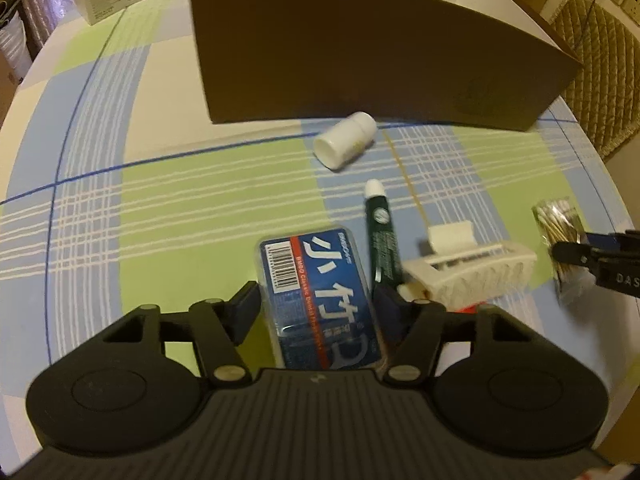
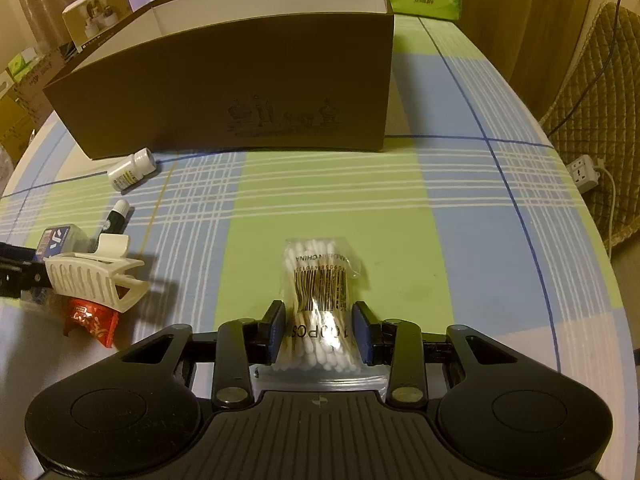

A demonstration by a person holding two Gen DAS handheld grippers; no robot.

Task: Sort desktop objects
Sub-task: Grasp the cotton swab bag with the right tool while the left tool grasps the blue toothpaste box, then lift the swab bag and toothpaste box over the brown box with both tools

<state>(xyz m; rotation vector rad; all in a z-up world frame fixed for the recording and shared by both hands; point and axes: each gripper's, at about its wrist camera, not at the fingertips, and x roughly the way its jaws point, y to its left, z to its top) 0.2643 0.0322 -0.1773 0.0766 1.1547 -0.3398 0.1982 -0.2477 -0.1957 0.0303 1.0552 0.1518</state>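
In front of the brown box (image 2: 224,92), on the checked tablecloth (image 2: 460,216), we've got both grippers down among the clutter. Our right gripper (image 2: 319,334) has its two pads on either side of the bag of cotton swabs (image 2: 320,292), which lies on the cloth well out from the box's long wall; the pads sit right against the plastic, though whether they are truly squeezing it we cannot tell. Across in the left wrist view that same bag shows at the far right edge, with the right gripper's dark fingers at it.

Our left gripper (image 1: 316,300) is spread wide around the blue dental floss case (image 1: 318,300), which lies flat on the cloth between the pads; the left pad stands just clear of the case, the right one looks close against it, so no firm hold here.

Just beside the case, on the side towards the right gripper, lies the green tube (image 1: 382,236), white cap pointing at the box. Next along sits the white hair claw (image 1: 468,272), partly over a red wrapper (image 2: 90,320). Nearest the box, almost at the foot of its wall, the white pill bottle (image 1: 346,140) lies on its side.
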